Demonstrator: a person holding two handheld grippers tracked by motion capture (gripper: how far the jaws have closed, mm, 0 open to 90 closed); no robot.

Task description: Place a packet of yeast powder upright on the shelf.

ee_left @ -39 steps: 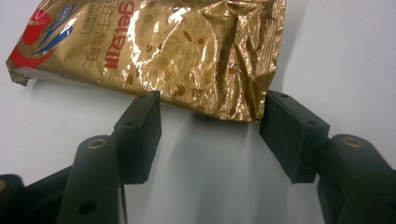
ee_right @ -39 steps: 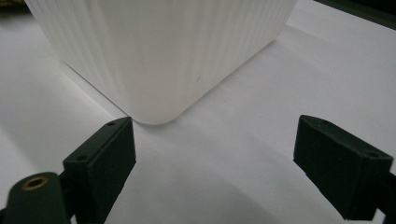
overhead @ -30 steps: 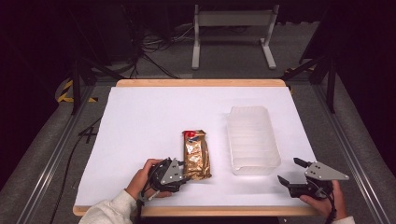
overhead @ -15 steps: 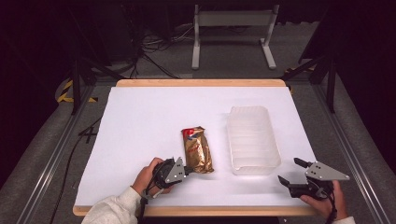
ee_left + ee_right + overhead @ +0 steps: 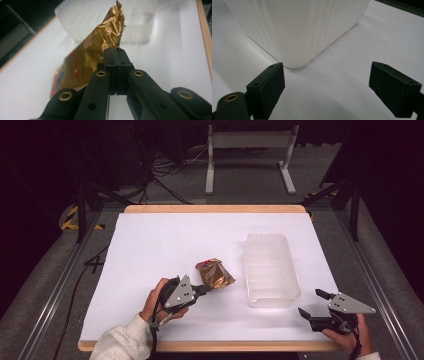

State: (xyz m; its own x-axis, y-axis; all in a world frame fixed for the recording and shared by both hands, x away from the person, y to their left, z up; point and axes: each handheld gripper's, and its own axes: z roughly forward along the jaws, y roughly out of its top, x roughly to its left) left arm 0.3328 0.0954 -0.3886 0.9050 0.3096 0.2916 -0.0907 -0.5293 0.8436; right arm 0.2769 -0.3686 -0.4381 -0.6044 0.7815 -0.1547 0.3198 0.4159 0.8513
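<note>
A gold foil snack packet (image 5: pixel 215 274) with a red end is tilted up off the white table near its middle front. My left gripper (image 5: pixel 204 289) is shut on the packet's near edge, its jaws having just closed on it. In the left gripper view the crinkled gold packet (image 5: pixel 105 37) rises from the pressed-together tips of the left gripper (image 5: pixel 117 51). My right gripper (image 5: pixel 311 303) rests open at the front right, nothing between its fingers. The right gripper (image 5: pixel 327 82) faces the near corner of a translucent white container (image 5: pixel 297 27).
The translucent container (image 5: pixel 270 270) stands right of the packet, long side running front to back. White sheet covers the table (image 5: pixel 150 250), with a wooden edge along the front. A white metal stand (image 5: pixel 250 150) and cables lie on the floor beyond.
The left gripper has closed on the packet's near edge and risen. The packet has lifted and tilted, and now looks shorter. The right gripper has stayed put.
</note>
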